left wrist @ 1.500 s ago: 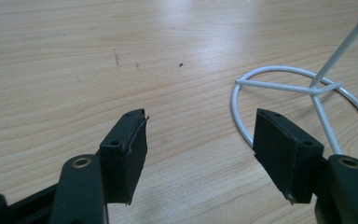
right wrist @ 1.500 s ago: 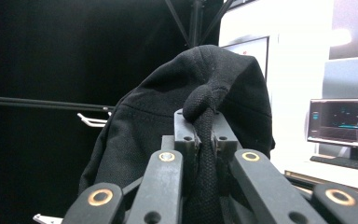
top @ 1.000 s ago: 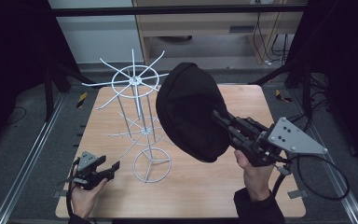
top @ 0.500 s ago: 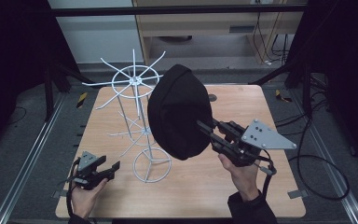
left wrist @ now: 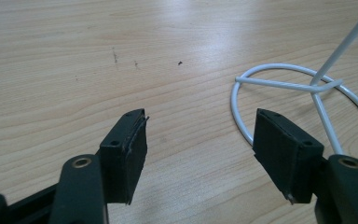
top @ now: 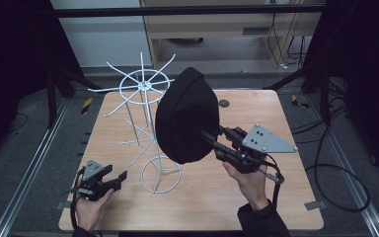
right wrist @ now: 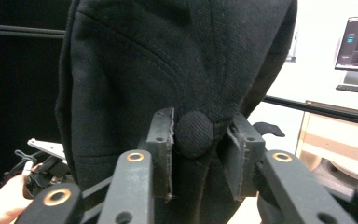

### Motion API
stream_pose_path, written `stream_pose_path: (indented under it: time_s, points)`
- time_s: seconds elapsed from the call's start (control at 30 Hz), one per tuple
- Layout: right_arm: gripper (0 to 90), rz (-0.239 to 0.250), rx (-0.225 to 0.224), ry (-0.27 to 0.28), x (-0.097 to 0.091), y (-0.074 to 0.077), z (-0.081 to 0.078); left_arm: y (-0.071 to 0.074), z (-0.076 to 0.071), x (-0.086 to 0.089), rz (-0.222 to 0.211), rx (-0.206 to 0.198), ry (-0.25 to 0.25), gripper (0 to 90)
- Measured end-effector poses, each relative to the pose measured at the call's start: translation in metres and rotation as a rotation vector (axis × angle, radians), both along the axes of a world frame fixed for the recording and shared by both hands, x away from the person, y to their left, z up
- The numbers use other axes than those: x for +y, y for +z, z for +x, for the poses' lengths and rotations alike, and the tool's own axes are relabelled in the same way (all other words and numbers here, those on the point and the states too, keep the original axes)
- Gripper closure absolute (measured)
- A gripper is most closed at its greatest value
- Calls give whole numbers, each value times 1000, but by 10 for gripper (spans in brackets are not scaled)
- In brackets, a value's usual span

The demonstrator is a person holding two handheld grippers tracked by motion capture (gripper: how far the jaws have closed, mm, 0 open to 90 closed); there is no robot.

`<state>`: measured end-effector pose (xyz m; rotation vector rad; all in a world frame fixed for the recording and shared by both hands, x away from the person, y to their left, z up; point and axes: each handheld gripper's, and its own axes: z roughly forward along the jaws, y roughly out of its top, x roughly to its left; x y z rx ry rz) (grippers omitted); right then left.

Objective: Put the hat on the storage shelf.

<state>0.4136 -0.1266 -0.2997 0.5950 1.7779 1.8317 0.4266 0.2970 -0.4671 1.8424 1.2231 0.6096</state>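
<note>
While jaws just opening around top button, right gripper (right wrist: 196, 154) loosely brackets black fabric cap (top: 187, 116), long axis upright, crown toward gripper, beside white wire rack (top: 145, 131); left gripper (left wrist: 200, 154) spread near table's near-left corner.

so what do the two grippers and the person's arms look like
Both are black handheld tools. The left gripper has flat rectangular black pads on arms with brass-coloured rivets; so does the right gripper. Each carries a grey three-cornered plate with dark screw dots and trails a black cable. The sleeve is dark.
</note>
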Motion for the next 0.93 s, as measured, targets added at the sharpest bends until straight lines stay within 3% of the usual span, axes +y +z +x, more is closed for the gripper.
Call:
stream_pose_path:
  time_s: [0.37,0.47,0.6,0.93]
  points:
    - [294,20,20,-36,-26,-7,-9,0,0,0,-1,0,1,344]
    - [230,16,56,-52,-38,-17,-11,0,0,0,0,0,1,344]
    - [200,-9,110,-98,-56,-40,-8,0,0,0,1,-1,2,344]
    - [218,-118,328,-256,-95,-117,16,1,0,1,-13,7,4,390]
